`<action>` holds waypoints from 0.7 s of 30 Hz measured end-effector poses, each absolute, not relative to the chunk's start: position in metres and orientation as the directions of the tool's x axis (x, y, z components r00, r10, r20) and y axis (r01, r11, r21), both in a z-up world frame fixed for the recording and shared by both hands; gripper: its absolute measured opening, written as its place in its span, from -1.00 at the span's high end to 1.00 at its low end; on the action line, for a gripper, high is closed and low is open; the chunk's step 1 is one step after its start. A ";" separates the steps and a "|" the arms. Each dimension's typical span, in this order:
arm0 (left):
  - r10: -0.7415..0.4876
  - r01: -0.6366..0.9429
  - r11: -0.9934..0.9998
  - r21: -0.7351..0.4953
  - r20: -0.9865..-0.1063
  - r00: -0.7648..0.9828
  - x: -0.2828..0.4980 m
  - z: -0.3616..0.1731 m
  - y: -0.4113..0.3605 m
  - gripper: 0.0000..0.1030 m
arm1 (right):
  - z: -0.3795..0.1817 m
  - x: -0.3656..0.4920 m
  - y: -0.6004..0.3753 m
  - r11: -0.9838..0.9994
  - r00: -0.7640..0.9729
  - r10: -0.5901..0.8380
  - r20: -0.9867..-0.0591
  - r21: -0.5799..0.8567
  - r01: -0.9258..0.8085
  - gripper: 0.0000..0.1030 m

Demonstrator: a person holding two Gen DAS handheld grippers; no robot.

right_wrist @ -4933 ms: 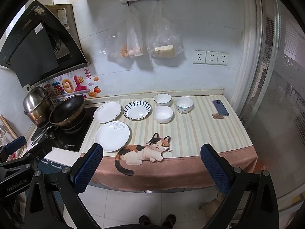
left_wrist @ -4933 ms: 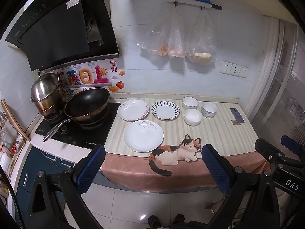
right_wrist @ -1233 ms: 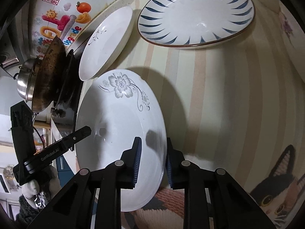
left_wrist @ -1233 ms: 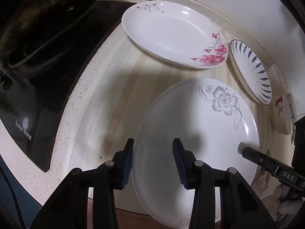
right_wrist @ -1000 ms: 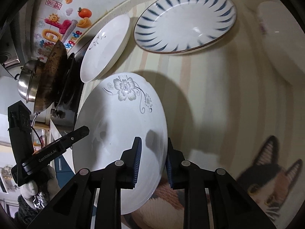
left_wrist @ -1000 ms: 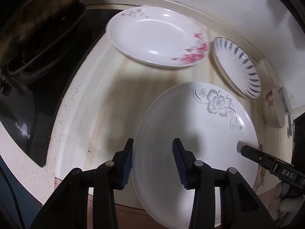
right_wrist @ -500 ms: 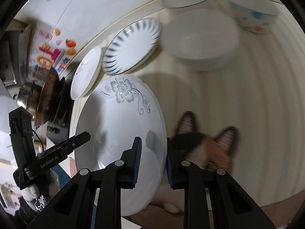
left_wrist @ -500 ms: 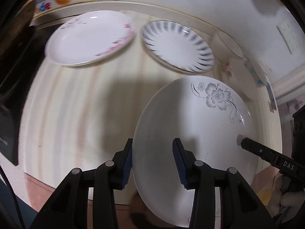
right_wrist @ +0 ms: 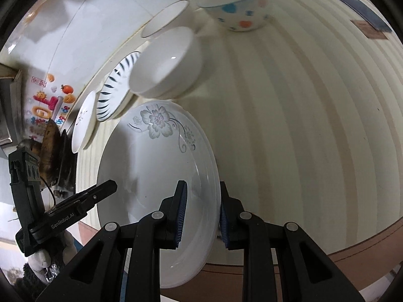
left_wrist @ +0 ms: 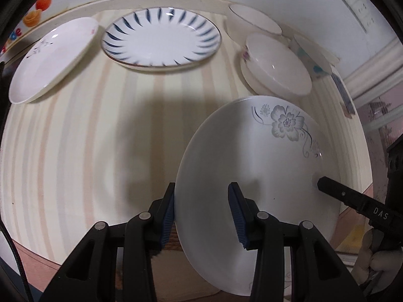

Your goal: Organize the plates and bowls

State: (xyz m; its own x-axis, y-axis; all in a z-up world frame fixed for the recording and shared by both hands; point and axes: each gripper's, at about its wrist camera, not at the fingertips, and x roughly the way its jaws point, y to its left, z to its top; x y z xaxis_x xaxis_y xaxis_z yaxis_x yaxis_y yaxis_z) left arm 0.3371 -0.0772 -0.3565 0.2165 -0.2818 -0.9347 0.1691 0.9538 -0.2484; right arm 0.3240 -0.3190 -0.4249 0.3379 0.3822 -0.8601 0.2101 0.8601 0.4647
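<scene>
The flower plate (left_wrist: 257, 176) hung above the striped cloth (left_wrist: 88, 138) in the left wrist view, filling the frame from 3 to 6 o'clock, its grey flower at 2 o'clock on the rim. The left gripper (left_wrist: 204, 211) was clamped on the plate's near edge at 6 o'clock, one blue pad under the rim and the other on the upper face. The right gripper (left_wrist: 352, 198) reached in from 4 o'clock, its black finger tip touching the plate's far edge, with a gloved hand (left_wrist: 375, 256) behind it. On the cloth, a blue-striped plate (left_wrist: 161, 42) lay at 12 o'clock, a pink-flower plate (left_wrist: 50, 58) at 10 o'clock, and a white bowl (left_wrist: 274, 68) at 1 o'clock, with two more bowls just behind it. In the right wrist view, the flower plate (right_wrist: 156, 181) sat left of centre, off the cloth (right_wrist: 302, 125). The right gripper (right_wrist: 201, 214) pinched its rim at 6 o'clock, a pad on each face. The left gripper (right_wrist: 100, 191) came in from 8 o'clock with a finger on the opposite edge. The white bowl (right_wrist: 163, 65) lay at 11 o'clock, a spotted bowl (right_wrist: 239, 7) at 12 o'clock beside a plain bowl (right_wrist: 168, 17), the blue-striped plate (right_wrist: 113, 90) at 10 o'clock, and a phone (right_wrist: 360, 7) at 2 o'clock.
</scene>
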 end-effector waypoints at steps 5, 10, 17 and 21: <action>-0.254 0.182 0.959 -0.219 -0.946 0.200 0.334 -0.366 -0.089 0.27 | -0.434 0.317 -0.330 0.861 0.333 0.378 -0.864 0.460 0.218 0.51; -0.226 0.195 0.963 -0.186 -0.951 0.211 0.332 -0.365 -0.095 0.27 | -0.439 0.319 -0.329 0.857 0.328 0.386 -0.862 0.467 0.219 0.51; -0.193 0.205 0.968 -0.146 -0.954 0.230 0.331 -0.366 -0.106 0.27 | -0.444 0.322 -0.324 0.858 0.304 0.386 -0.871 0.460 0.229 0.51; -0.199 0.200 0.967 -0.156 -0.955 0.222 0.332 -0.366 -0.105 0.27 | -0.445 0.325 -0.324 0.854 0.278 0.398 -0.874 0.464 0.236 0.51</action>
State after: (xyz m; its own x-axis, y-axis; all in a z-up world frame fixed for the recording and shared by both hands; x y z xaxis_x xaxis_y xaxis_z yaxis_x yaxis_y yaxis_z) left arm 0.3318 -0.1054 -0.3657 0.2215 -0.1992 -0.9546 0.1997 0.9674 -0.1555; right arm 0.3247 -0.3241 -0.4451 0.2783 0.3980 -0.8742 0.2358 0.8540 0.4638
